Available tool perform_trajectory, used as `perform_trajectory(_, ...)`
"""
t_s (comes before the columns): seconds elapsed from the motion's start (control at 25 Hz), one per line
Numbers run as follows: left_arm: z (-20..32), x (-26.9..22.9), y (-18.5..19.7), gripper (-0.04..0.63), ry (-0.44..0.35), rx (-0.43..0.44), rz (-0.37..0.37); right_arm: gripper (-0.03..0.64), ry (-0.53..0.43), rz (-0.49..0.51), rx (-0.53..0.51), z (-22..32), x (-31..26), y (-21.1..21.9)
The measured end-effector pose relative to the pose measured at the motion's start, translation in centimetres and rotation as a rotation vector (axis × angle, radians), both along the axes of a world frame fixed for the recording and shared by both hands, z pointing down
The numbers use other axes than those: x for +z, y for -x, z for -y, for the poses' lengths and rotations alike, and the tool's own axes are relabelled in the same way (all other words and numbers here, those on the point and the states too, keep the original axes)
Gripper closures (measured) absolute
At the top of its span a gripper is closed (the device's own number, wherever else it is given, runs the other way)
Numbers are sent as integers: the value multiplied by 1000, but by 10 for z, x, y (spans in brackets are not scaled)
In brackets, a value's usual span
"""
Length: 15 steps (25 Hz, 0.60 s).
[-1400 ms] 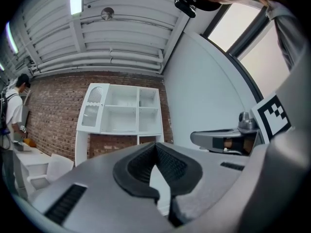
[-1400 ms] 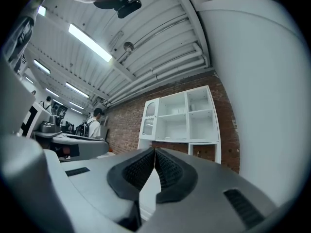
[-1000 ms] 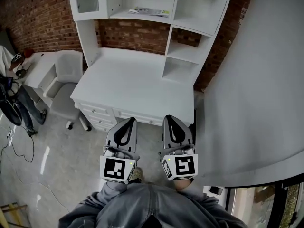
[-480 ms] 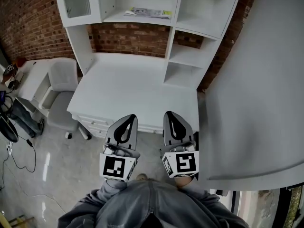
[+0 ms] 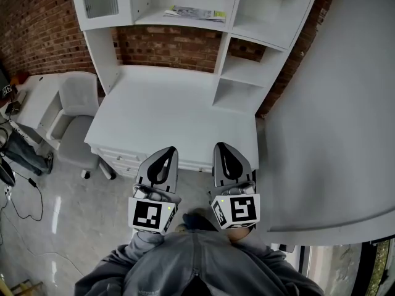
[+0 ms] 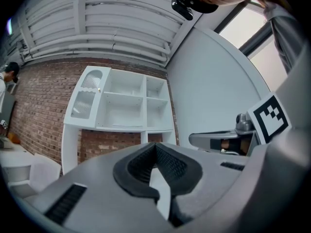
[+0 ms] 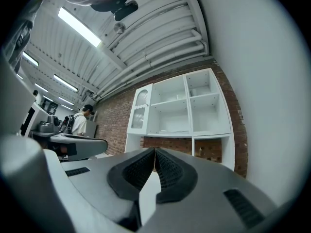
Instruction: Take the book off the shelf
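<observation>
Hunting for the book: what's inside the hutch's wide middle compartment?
A thin book lies flat on its shelf, alone; anything beneath the book is covered.

A red brick wall [image 5: 37, 23] fills twelve o'clock of the head view, behind a white open-shelved hutch [image 5: 262, 17] standing on a white wooden desk [image 5: 166, 113]. At nine o'clock a pale grey swivel chair [image 5: 71, 125] sits on a glossy grey concrete floor [image 5: 74, 227]. A smooth white curved wall [image 5: 333, 103] takes three o'clock. Overhead, a long ceiling strip light [image 7: 80, 27] glows among white ribbed ceiling panels [image 7: 146, 38].
</observation>
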<state>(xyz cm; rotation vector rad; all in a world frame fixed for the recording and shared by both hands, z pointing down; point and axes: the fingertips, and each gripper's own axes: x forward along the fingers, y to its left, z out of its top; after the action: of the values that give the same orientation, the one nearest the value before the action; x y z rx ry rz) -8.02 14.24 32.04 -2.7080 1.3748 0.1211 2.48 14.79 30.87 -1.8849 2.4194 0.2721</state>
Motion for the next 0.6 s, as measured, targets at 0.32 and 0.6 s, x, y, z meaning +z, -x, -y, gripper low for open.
perform_trajectory(0.32,17,3,0,589,-11,-10,-11,589,-12,0,-23,18,1,1)
perform_trajectory(0.6,55,6,-2,589,-14,-29,-2,589,-16,14,-31,56,6,-3)
